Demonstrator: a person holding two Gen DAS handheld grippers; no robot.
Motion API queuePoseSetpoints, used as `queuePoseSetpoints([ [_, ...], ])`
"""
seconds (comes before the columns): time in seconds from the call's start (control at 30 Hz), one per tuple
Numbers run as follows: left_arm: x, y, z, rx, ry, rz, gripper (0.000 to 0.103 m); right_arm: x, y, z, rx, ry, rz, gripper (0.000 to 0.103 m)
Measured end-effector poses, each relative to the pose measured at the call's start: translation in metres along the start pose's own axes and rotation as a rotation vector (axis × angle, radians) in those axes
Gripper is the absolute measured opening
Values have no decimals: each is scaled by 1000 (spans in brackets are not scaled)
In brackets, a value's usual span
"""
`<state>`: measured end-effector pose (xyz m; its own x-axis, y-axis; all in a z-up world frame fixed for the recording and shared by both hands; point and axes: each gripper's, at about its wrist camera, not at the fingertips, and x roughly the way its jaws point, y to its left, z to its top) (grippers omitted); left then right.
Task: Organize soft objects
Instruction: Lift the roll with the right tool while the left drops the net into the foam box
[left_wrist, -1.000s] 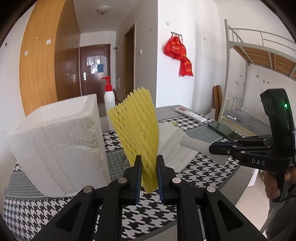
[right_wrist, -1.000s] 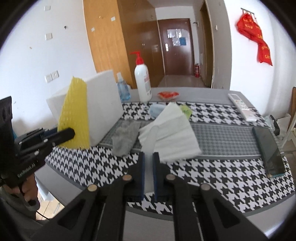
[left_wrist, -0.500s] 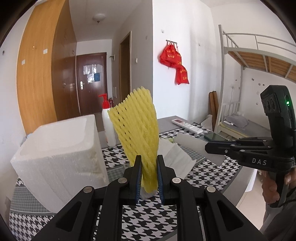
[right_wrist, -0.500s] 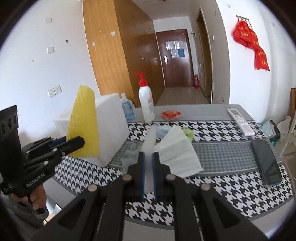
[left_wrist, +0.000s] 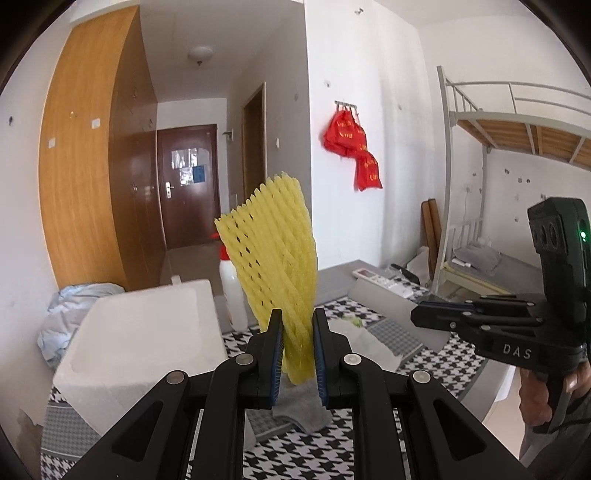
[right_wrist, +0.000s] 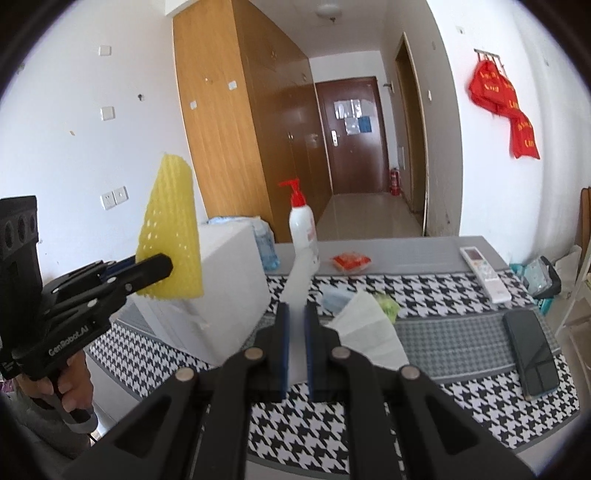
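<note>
My left gripper (left_wrist: 297, 321) is shut on the lower end of a yellow foam net (left_wrist: 277, 266), which stands upright above the table. In the right wrist view the left gripper (right_wrist: 162, 264) holds that net (right_wrist: 170, 236) in front of a white foam box (right_wrist: 229, 280). My right gripper (right_wrist: 296, 314) is shut on a thin white sheet (right_wrist: 300, 280) held edge-on. From the left wrist view this sheet (left_wrist: 388, 304) sticks out leftward from the right gripper (left_wrist: 417, 315). A grey cloth (left_wrist: 299, 410), a folded white tissue (right_wrist: 365, 328) and a pale blue mask (right_wrist: 336, 297) lie on the houndstooth table cover (right_wrist: 461, 398).
The foam box (left_wrist: 140, 332) stands open-topped at the table's left. At the back are a red-capped pump bottle (right_wrist: 301, 225), a blue bottle (right_wrist: 266, 247) and a red packet (right_wrist: 351, 261). A remote (right_wrist: 484, 273) and a phone (right_wrist: 532, 354) lie to the right.
Both grippers have risen above the table, each with its item still in its grip. The table and box sit lower in both views.
</note>
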<state>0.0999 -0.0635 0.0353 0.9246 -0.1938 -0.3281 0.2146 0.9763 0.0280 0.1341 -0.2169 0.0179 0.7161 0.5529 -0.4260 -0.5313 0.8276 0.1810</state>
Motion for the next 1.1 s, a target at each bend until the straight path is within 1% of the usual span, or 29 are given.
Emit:
queuePoseSetpoints([
  [0.37, -10, 19, 10, -5, -32, 62, 16, 3, 19, 15, -20, -51, 18, 10],
  [0.47, -17, 30, 13, -27, -46, 72, 16, 5, 24, 18, -25, -58, 25, 10],
  [0.67, -21, 50, 15, -56, -45, 128, 16, 12, 35, 20, -41, -57, 42, 10],
  [0.83, -17, 68, 14, -91, 5, 188, 16, 19, 41, 21, -50, -48, 62, 10],
  [0.93, -13, 76, 13, -106, 28, 202, 16, 23, 44, 21, -48, -45, 76, 10],
  [1.1, 5, 87, 14, -117, 86, 216, 16, 27, 48, 22, -50, -40, 87, 10],
])
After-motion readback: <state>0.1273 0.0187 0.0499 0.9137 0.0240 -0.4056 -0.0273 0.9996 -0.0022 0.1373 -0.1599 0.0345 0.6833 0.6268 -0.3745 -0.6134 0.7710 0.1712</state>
